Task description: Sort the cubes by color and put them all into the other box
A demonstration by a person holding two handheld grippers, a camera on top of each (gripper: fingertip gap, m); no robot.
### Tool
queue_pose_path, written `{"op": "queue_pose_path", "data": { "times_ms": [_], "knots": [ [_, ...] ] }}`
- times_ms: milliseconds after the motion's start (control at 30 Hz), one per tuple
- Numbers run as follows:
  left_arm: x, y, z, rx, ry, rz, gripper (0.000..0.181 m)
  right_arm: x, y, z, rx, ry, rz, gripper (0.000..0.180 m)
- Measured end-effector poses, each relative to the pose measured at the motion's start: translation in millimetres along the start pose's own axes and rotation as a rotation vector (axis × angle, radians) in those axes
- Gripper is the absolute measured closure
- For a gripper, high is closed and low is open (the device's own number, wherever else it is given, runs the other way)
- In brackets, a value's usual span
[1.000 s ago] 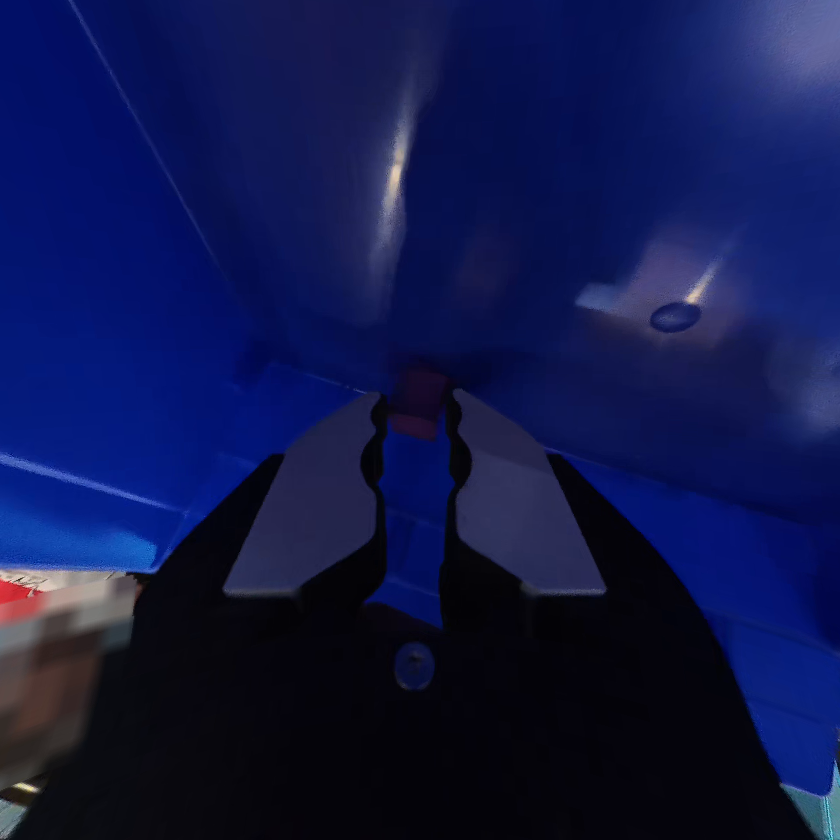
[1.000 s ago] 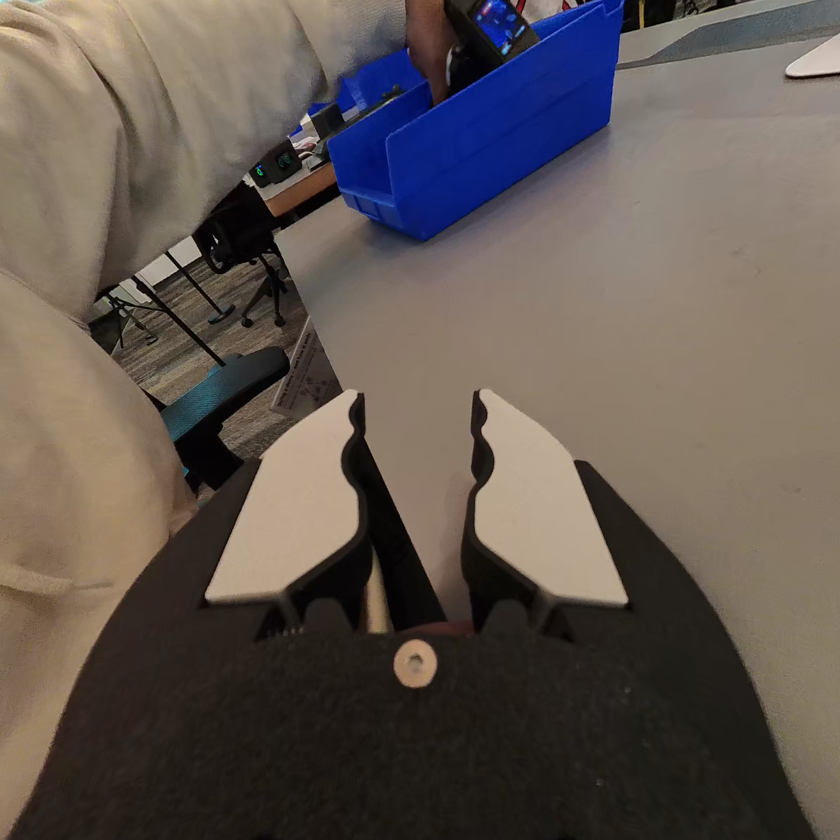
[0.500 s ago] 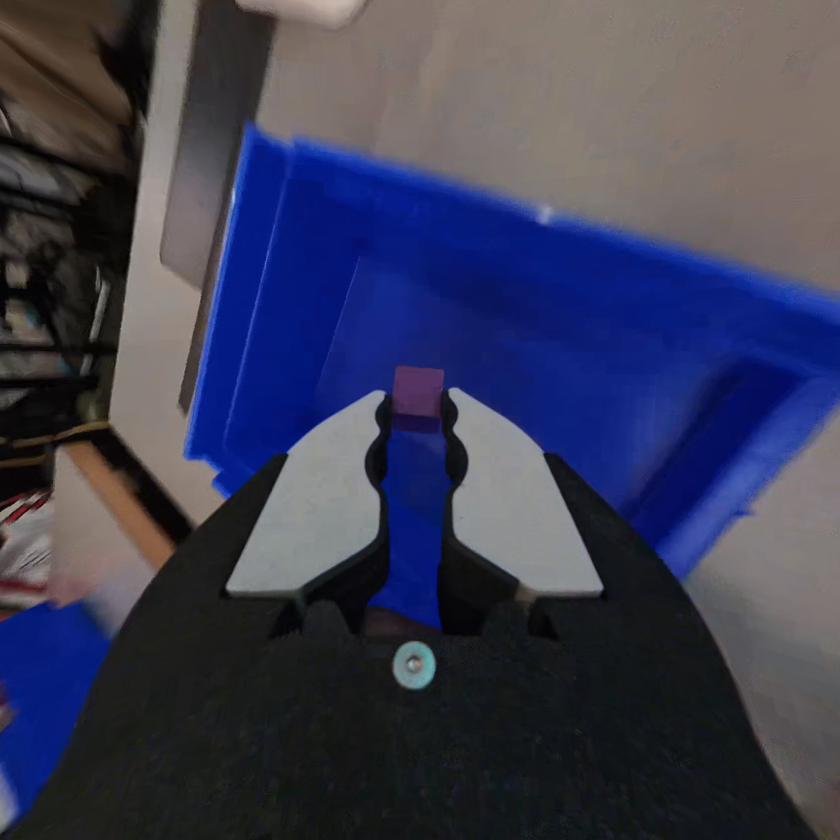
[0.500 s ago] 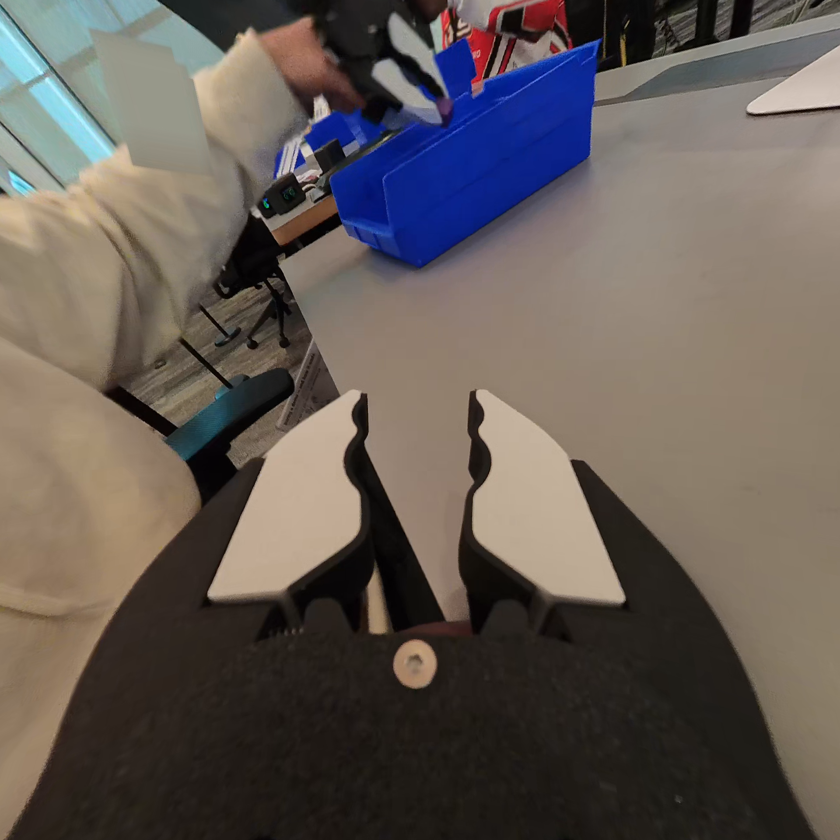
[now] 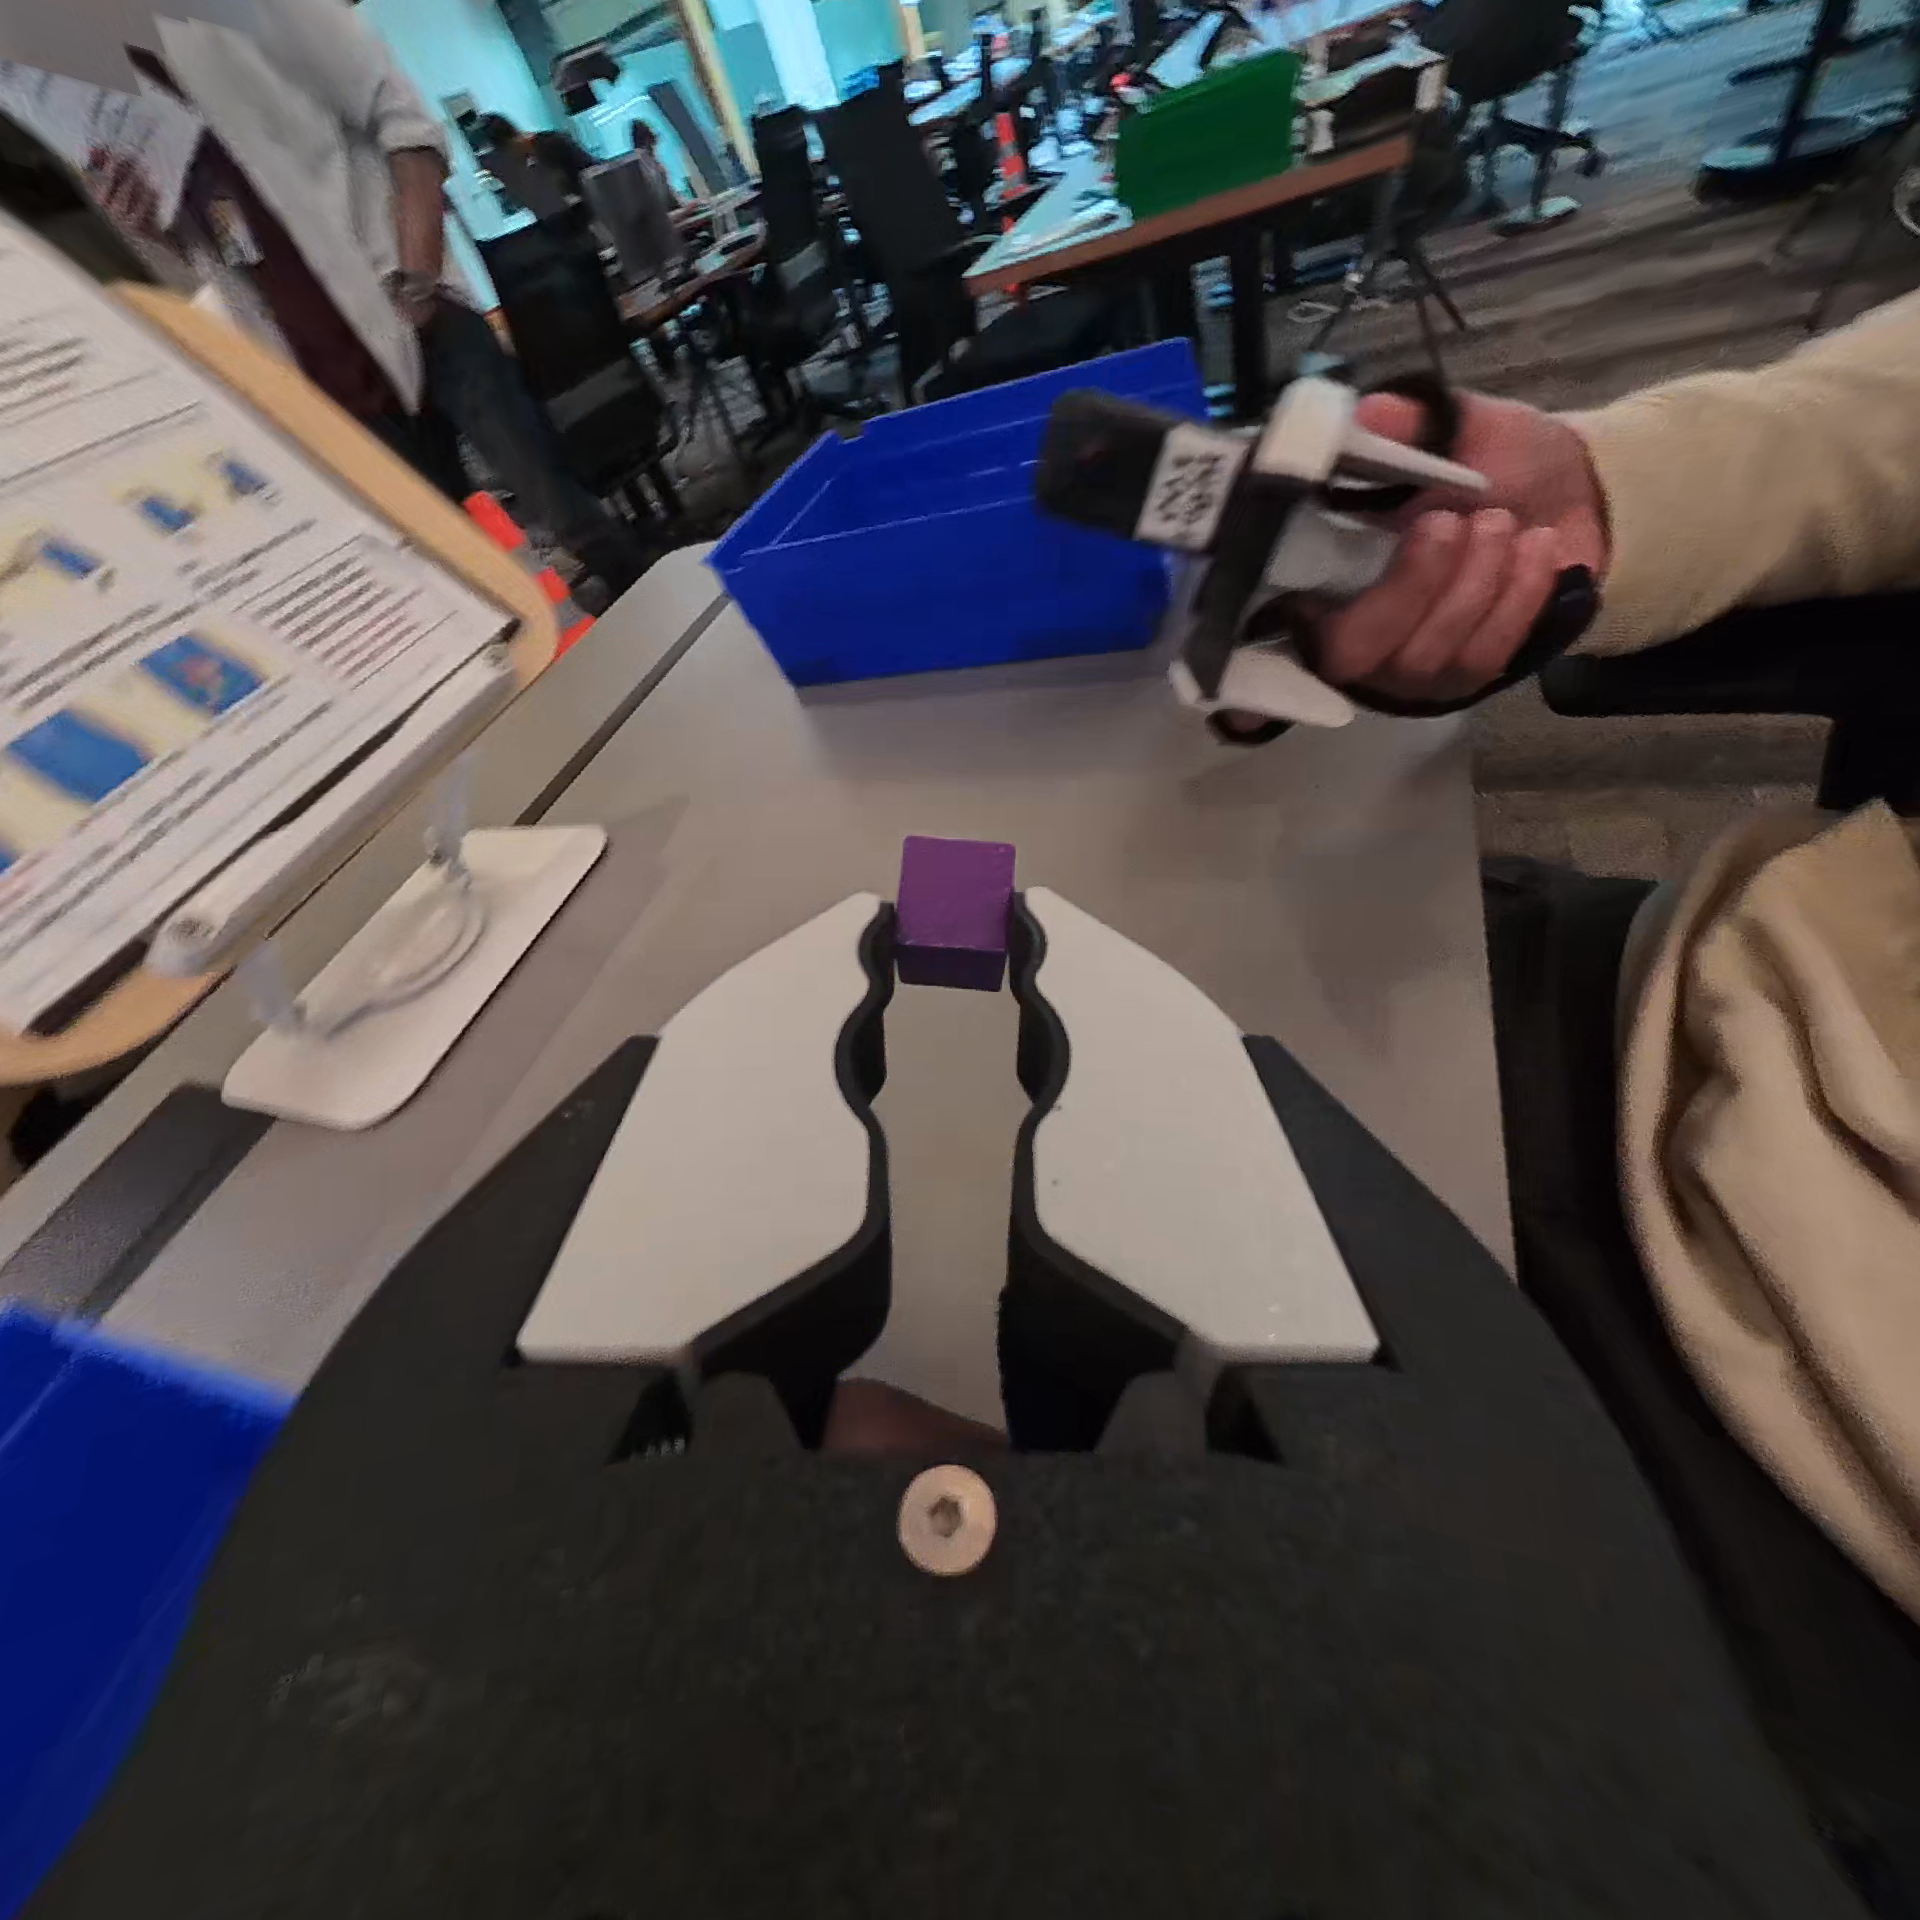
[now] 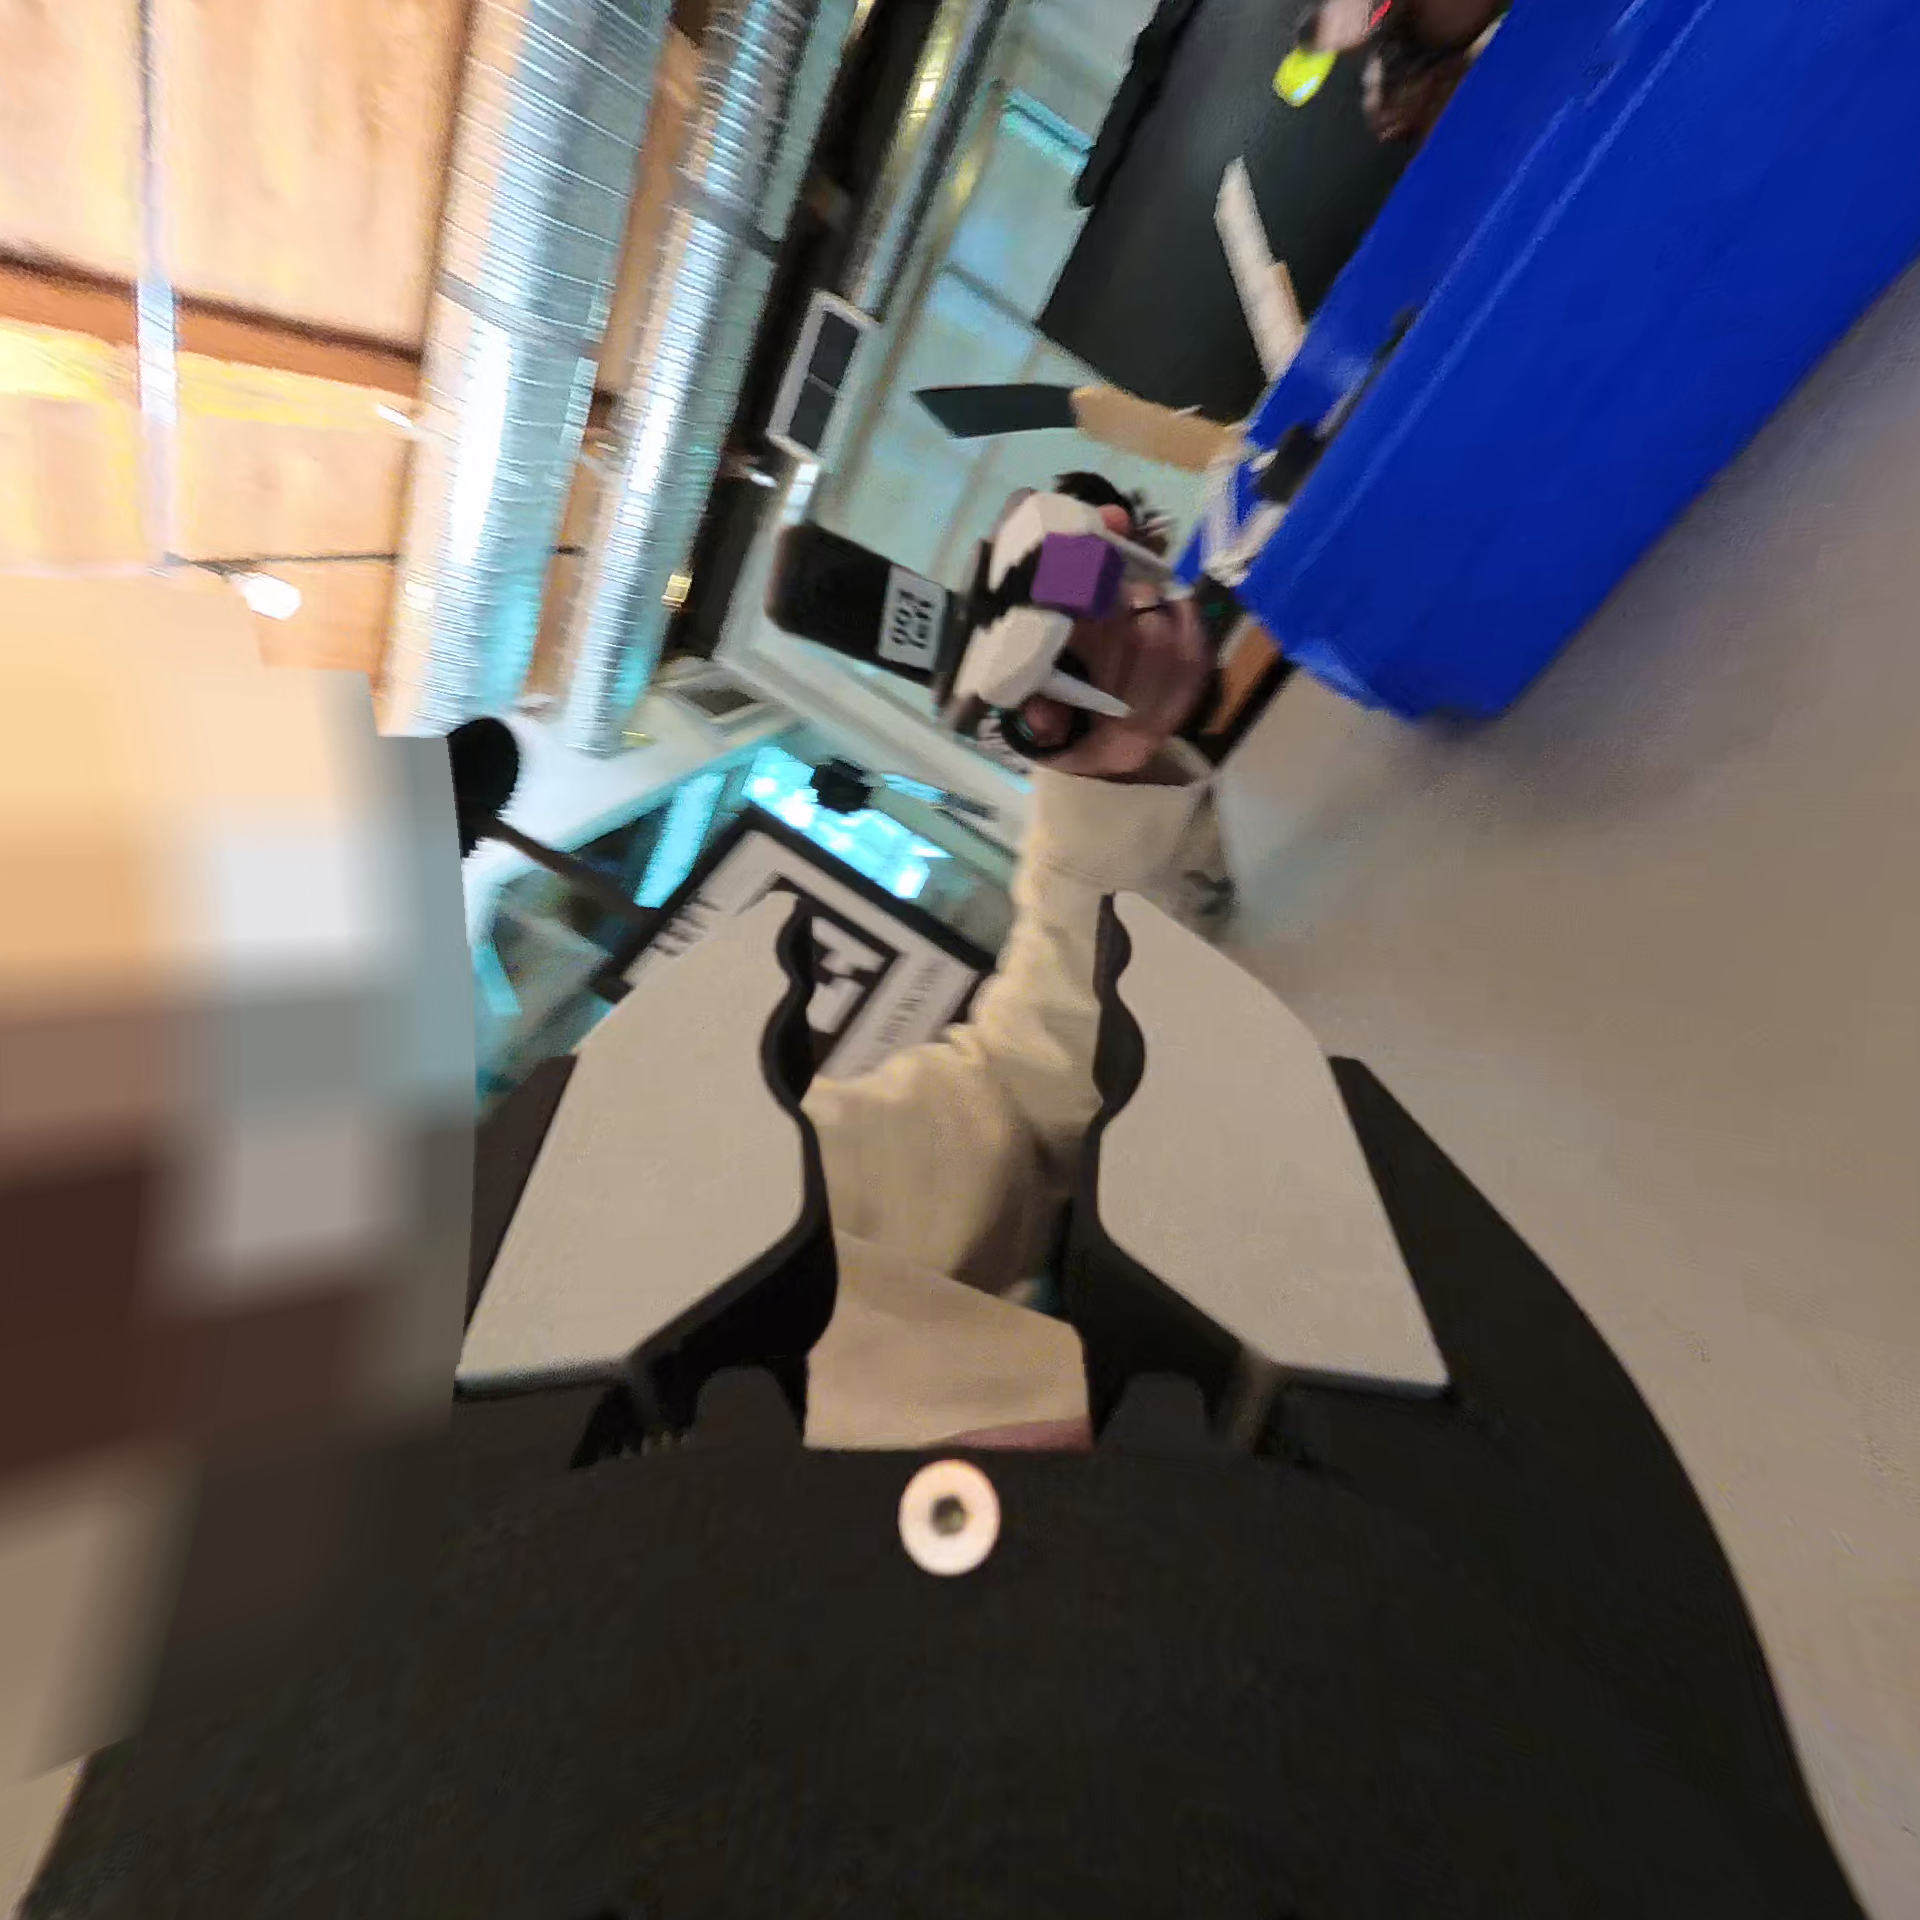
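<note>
The grey table (image 5: 1195, 831) filled the frame, and across it a blue box (image 5: 935, 582) sat at the far edge, its open top facing up, nothing readable on its walls. A second blue box (image 5: 94, 1558) cut into the near left corner, blurred. On the left stood a tilted instruction sheet (image 5: 177, 582) on a clear stand with a white base; it carried printed lines and small blue pictures, too blurred to make out. The right gripper (image 5: 1236, 665) hung in a hand just right of the far box, a square black-and-white code tag on its side; from its own camera its fingers (image 6: 1226, 1143) stood parted with nothing between them, only a cream sleeve (image 6: 977, 1122) behind. And the left gripper (image 5: 952, 920) was clamped on the purple cube (image 5: 954, 914), pinched right at the fingertips, held above the table between the two boxes. The cube bore no marking.
</note>
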State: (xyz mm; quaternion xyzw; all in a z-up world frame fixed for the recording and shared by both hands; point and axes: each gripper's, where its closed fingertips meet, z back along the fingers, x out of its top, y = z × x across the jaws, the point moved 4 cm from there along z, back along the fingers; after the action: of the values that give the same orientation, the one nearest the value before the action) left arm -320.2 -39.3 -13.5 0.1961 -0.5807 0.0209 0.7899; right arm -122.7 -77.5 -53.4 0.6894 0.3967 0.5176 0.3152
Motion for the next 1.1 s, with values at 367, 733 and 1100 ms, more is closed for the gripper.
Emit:
{"op": "queue_pose_path", "data": {
  "times_ms": [367,733,1100],
  "knots": [
    [19,-32,-89,-0.146,0.005,-0.112,0.161,26,-28,-48,0.207,-0.006,-0.226,0.147],
    [-4,-48,-58,0.154,0.023,0.176,0.139,17,-30,-2,0.005,-0.051,-0.059,0.15],
    [-57,-71,-47,0.457,0.206,0.303,0.142,-6,-3,71,-0.477,-0.151,0.428,0.15]
  ]
}}
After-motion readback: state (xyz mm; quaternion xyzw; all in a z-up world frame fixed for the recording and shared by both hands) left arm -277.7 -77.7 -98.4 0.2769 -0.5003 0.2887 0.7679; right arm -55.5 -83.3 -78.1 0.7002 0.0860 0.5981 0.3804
